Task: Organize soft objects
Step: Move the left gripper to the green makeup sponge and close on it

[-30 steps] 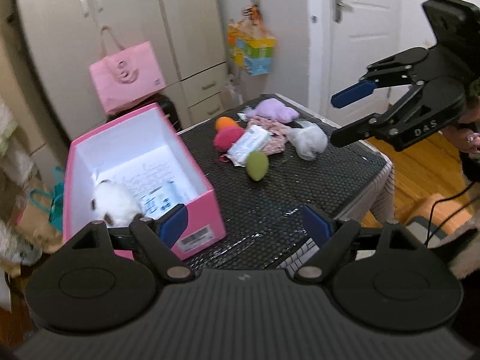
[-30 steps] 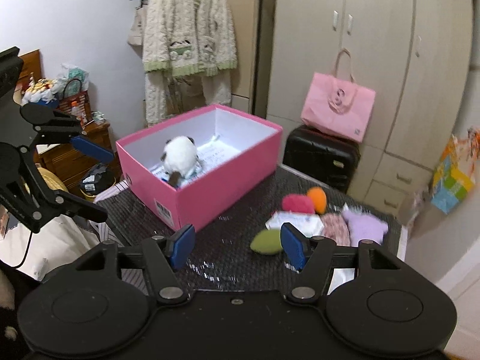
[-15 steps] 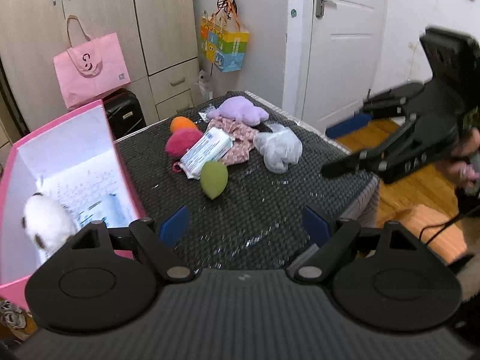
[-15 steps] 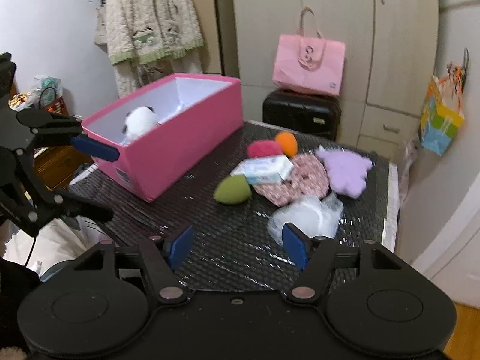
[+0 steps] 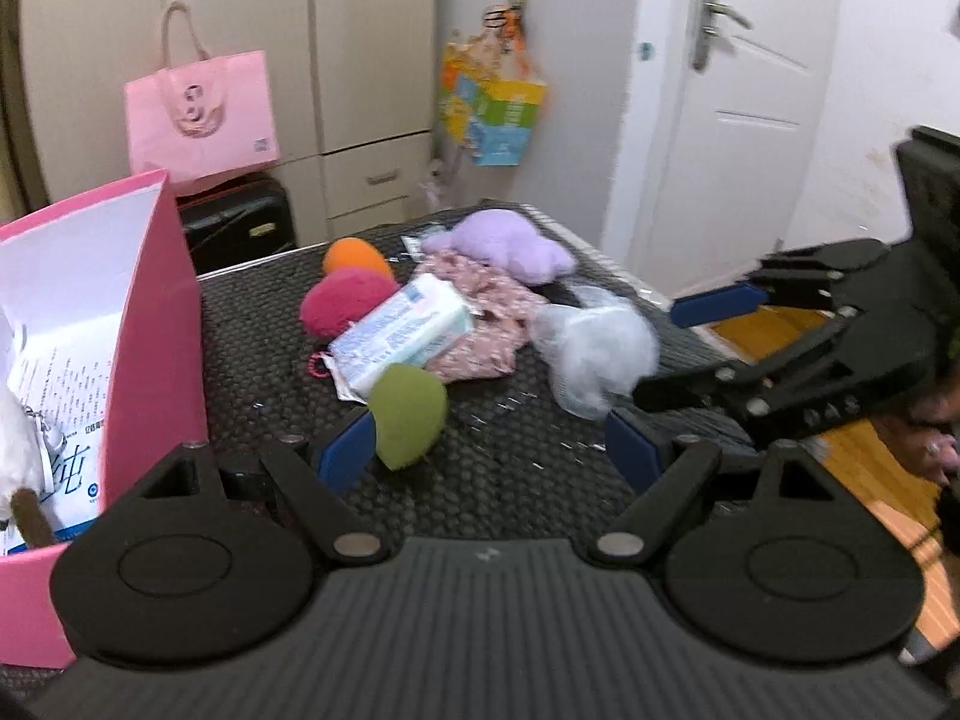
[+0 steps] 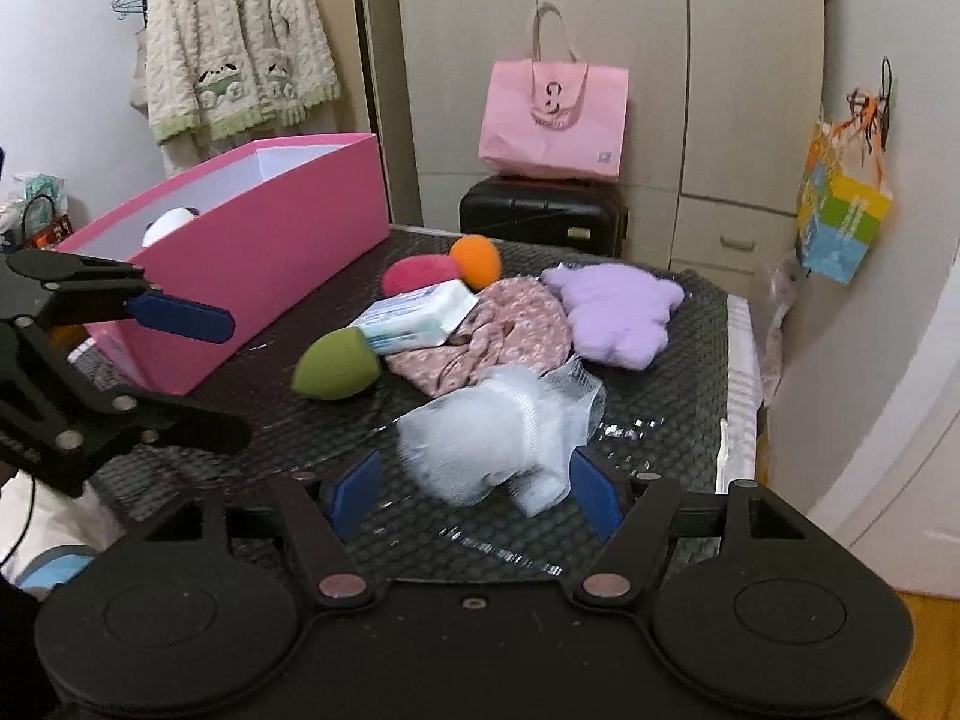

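A pile of soft things lies on the black mesh table (image 5: 516, 468): a green sponge (image 5: 408, 414), a magenta pom (image 5: 345, 300), an orange ball (image 5: 354, 258), a tissue pack (image 5: 402, 330), a floral cloth (image 6: 510, 330), a purple plush (image 6: 618, 312) and a white mesh bundle (image 6: 498, 438). The pink box (image 6: 258, 276) to the left holds a white plush (image 6: 171, 222). My left gripper (image 5: 489, 456) is open, its left fingertip beside the green sponge. My right gripper (image 6: 474, 495) has its jaws opening, and the mesh bundle lies between its fingers.
A pink bag (image 6: 552, 114) sits on a black suitcase (image 6: 540, 213) behind the table, in front of wardrobes. A cardigan (image 6: 234, 42) hangs at the back left, a colourful bag (image 6: 840, 210) on the right wall. The table's right edge (image 6: 741, 396) drops to a wooden floor.
Both grippers have come down and closer to the pile. The right gripper's fingers have spread wider and now flank the mesh bundle. The box has slid to the left edge of the left wrist view.
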Demonstrator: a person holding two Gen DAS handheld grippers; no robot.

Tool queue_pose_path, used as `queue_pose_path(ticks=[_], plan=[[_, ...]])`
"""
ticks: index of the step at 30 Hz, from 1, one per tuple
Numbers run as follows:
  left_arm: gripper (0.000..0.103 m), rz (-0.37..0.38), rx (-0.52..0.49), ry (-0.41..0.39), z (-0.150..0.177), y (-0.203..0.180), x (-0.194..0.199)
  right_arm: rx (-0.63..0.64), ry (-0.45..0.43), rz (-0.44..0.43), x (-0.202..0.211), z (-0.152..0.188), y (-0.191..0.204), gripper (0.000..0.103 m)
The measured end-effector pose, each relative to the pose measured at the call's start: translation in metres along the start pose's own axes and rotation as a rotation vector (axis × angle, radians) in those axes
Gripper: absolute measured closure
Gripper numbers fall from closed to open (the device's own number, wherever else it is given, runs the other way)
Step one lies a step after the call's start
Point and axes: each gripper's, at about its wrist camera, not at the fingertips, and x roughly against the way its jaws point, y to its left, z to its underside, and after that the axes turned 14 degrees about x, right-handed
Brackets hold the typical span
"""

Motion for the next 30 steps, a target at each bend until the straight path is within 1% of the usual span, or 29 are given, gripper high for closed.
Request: queue_pose_path(ticks=[2, 4, 6, 9, 12, 20, 21, 22, 23, 24, 25, 26, 27, 28, 30], plan=[[0.02, -0.043, -0.017, -0.031, 0.001, -0.001, -0.009, 0.003, -0.02, 0.002, -0.007, 0.001, -0.003, 0.022], [0.02, -0.091, -0.045, -0.057, 0.001, -0.002, -0.018, -0.001, -0.032, 0.002, -0.014, 0.002, -0.005, 0.021], [0.02, -0.12, -0.046, -0.065, 0.001, -0.001, -0.027, 0.007, -0.038, 0.005, -0.021, 0.002, -0.007, 0.02], [0.02, -0.138, -0.028, -0.048, 0.0, 0.003, -0.04, 0.022, -0.036, 0.004, -0.03, 0.001, -0.008, 0.02], [0.02, -0.158, -0.015, -0.041, 0.001, 0.005, -0.05, 0.024, -0.033, -0.001, -0.038, 0.001, -0.01, 0.016], [0.023, -0.165, 0.062, 0.009, 0.002, 0.016, -0.07, -0.065, 0.001, -0.056, -0.056, 0.004, -0.022, 0.015], [0.027, -0.166, 0.052, 0.022, 0.003, 0.016, -0.072, -0.075, 0.01, -0.064, -0.057, 0.005, -0.023, 0.015], [0.031, -0.17, 0.029, 0.033, 0.004, 0.014, -0.075, -0.077, 0.023, -0.078, -0.057, 0.005, -0.023, 0.02], [0.036, -0.168, 0.007, 0.023, 0.005, 0.012, -0.074, -0.074, 0.028, -0.087, -0.057, 0.004, -0.023, 0.035], [0.049, -0.154, -0.007, 0.02, 0.006, 0.01, -0.073, -0.072, 0.027, -0.089, -0.055, 0.004, -0.023, 0.039], [0.056, -0.14, -0.001, 0.022, 0.005, 0.01, -0.072, -0.074, 0.026, -0.095, -0.054, 0.003, -0.023, 0.045], [0.06, -0.126, 0.01, 0.025, 0.004, 0.009, -0.072, -0.081, 0.026, -0.095, -0.054, 0.003, -0.023, 0.049], [0.065, -0.108, 0.025, 0.026, 0.003, 0.01, -0.072, -0.089, 0.024, -0.086, -0.054, 0.003, -0.022, 0.051], [0.065, -0.098, 0.057, 0.024, 0.003, 0.013, -0.071, -0.091, 0.025, -0.074, -0.055, 0.003, -0.019, 0.054], [0.065, -0.087, 0.117, 0.011, 0.004, 0.017, -0.069, -0.081, 0.024, -0.051, -0.054, 0.003, -0.014, 0.057]])
